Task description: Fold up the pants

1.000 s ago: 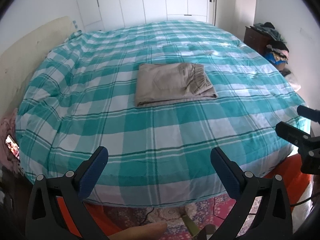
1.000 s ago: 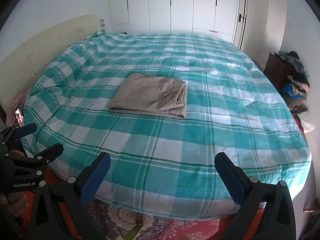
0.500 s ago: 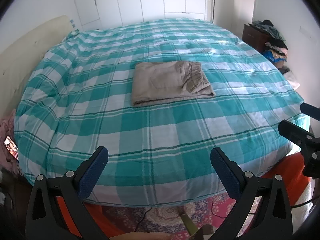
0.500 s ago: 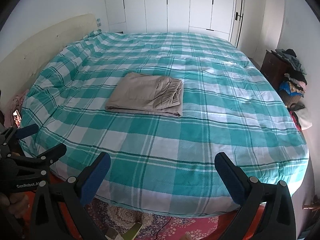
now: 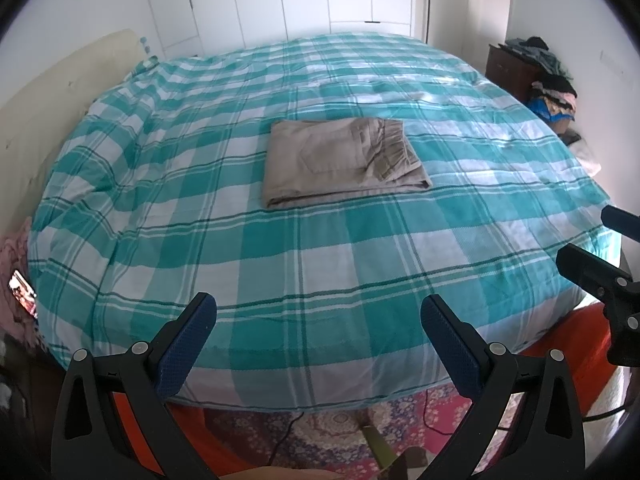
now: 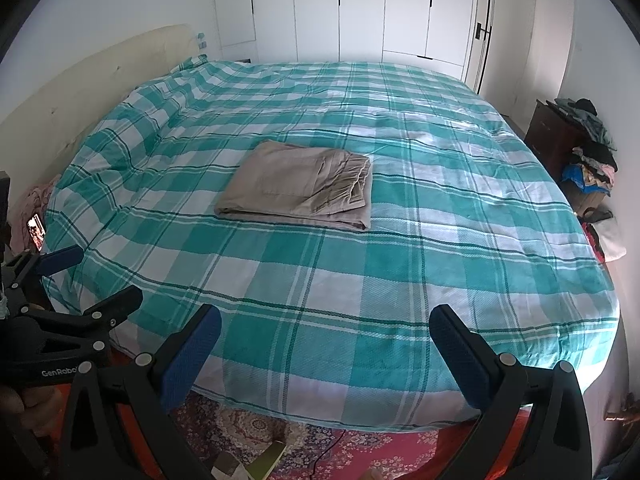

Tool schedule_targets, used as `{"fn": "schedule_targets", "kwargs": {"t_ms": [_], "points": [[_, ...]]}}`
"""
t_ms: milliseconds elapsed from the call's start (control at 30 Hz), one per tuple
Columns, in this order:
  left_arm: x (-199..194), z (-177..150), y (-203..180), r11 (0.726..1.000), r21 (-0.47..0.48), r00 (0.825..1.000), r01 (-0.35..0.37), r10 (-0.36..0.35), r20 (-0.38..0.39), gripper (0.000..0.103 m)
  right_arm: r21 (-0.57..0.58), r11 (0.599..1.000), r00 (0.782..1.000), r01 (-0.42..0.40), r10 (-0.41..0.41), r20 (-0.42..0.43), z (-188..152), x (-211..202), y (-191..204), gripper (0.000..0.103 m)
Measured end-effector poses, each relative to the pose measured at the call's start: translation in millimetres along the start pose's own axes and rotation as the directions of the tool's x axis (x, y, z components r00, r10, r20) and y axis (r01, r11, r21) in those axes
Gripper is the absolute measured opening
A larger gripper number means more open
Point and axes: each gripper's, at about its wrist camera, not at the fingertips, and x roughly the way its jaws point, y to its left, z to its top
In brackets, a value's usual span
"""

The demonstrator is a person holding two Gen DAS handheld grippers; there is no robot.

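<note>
The beige pants (image 5: 340, 160) lie folded into a flat rectangle near the middle of the teal checked bed (image 5: 280, 248), waistband to the right; they also show in the right wrist view (image 6: 300, 186). My left gripper (image 5: 318, 338) is open and empty, held off the bed's near edge, far from the pants. My right gripper (image 6: 326, 346) is open and empty too, also back from the near edge. Each gripper shows in the other's view: the right one (image 5: 592, 248) at the right edge, the left one (image 6: 86, 280) at the lower left.
White wardrobe doors (image 6: 360, 8) stand behind the bed. A dark cabinet piled with clothes (image 6: 580, 148) is at the right. A beige headboard (image 6: 60, 96) runs along the left. A patterned red rug (image 6: 320, 448) lies below the near edge. A phone (image 5: 22, 292) glows at left.
Both grippers have shifted slightly while staying back from the bed's near edge, so the view has tilted a little. The pants have not moved. Both grippers stay open.
</note>
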Motion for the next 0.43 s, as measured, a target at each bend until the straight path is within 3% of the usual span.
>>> {"fn": "schedule_targets", "kwargs": {"t_ms": [433], "points": [[-1.6, -1.4, 4.2, 1.000, -0.014, 1.000, 0.008, -0.007, 0.021, 0.102, 0.001, 1.000, 1.000, -0.001, 0.001, 0.000, -0.3, -0.2, 1.5, 0.103]]}}
